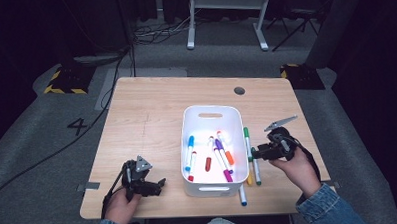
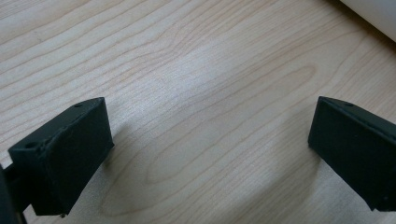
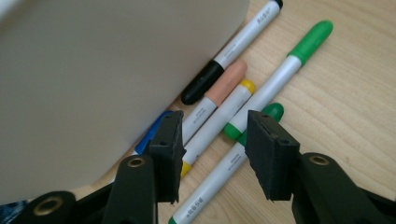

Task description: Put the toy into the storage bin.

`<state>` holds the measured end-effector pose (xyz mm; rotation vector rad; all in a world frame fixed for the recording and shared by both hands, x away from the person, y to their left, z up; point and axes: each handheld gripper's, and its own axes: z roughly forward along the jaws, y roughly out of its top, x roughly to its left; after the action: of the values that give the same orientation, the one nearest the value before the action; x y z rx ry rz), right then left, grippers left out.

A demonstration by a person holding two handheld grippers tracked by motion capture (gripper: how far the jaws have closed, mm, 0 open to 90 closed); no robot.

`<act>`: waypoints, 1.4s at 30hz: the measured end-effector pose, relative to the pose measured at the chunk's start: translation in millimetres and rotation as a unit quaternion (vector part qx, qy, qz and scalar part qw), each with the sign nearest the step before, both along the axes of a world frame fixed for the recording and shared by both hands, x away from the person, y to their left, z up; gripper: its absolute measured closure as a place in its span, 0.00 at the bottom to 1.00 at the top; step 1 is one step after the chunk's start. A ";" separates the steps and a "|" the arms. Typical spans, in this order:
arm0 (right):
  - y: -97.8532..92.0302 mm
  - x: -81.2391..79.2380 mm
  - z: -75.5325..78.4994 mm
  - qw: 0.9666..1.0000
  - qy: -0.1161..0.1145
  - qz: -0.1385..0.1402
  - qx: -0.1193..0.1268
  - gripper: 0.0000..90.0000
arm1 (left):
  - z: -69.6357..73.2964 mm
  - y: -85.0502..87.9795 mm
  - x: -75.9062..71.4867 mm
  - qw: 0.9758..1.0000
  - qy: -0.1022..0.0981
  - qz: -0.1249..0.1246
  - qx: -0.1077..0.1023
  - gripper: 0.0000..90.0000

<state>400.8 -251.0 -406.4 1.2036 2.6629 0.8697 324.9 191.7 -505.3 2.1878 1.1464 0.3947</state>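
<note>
Loose markers lie in a row on the wooden table [image 1: 151, 113], along the right wall of the white bin [image 1: 210, 116], right of centre in the high view. In the right gripper view they fan up from lower centre toward the upper right: a green-capped marker [image 3: 285, 70] longest and outermost, a second green marker [image 3: 219, 179] running down to the bottom edge, a yellow-ended marker [image 3: 219, 116], a peach-capped marker [image 3: 224, 86], a black-capped marker [image 3: 238, 46] tight against the bin wall, and a blue cap [image 3: 154, 128] half hidden under the bin's curve.

Right gripper [image 3: 212, 154]: jaws at a narrow gap, nothing clamped. The yellow-ended marker and the lower green one lie in line with the gap, beyond the tips; pads not pressing on either. High view puts this gripper [image 1: 260, 151] right of the bin, tips pointing left at the marker row, right hand [image 1: 293, 166] behind it.

Inside the bin, centre of the high view: several markers already lying on the floor, blue [image 1: 190, 152], red [image 1: 208, 159], purple [image 1: 221, 156], orange [image 1: 227, 152] among them.

Left gripper [image 1: 159, 183]: lower left of the high view, left of the bin, resting at the table. Its own view shows jaws spread wide [image 2: 210, 154], bare wood between them, a corner of the bin at upper right.
</note>
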 end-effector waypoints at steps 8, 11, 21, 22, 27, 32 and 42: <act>-1.8 4.2 -34.0 0.999 0.020 -0.019 -0.036 0.63 | 0.0 0.0 0.0 1.000 0.000 0.000 0.000 0.00; -3.0 5.1 -42.3 0.999 0.028 -0.016 -0.040 0.64 | 0.0 0.0 0.0 1.000 0.000 0.000 0.000 0.00; -5.6 6.3 -56.7 0.997 0.031 -0.022 -0.073 0.69 | 0.0 0.0 0.0 1.000 0.000 0.000 0.000 0.00; -6.8 6.7 -57.0 0.996 0.032 -0.025 -0.077 0.71 | 0.0 0.0 0.0 1.000 0.000 0.000 0.000 0.00; -12.9 8.7 -58.8 0.994 0.031 -0.031 -0.097 0.80 | 0.0 0.0 0.0 1.000 0.000 0.000 0.000 0.00; -15.9 8.2 -59.9 0.993 0.024 -0.040 -0.105 0.85 | 0.0 0.0 0.0 1.000 0.000 0.000 0.000 0.00; -22.6 10.9 -56.9 0.994 0.035 -0.048 -0.088 0.86 | 0.0 0.0 0.0 1.000 0.000 0.000 0.000 0.00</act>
<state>411.7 -273.6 -463.3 1.3297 2.6433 0.5746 324.9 191.7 -505.3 2.1878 1.1465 0.3945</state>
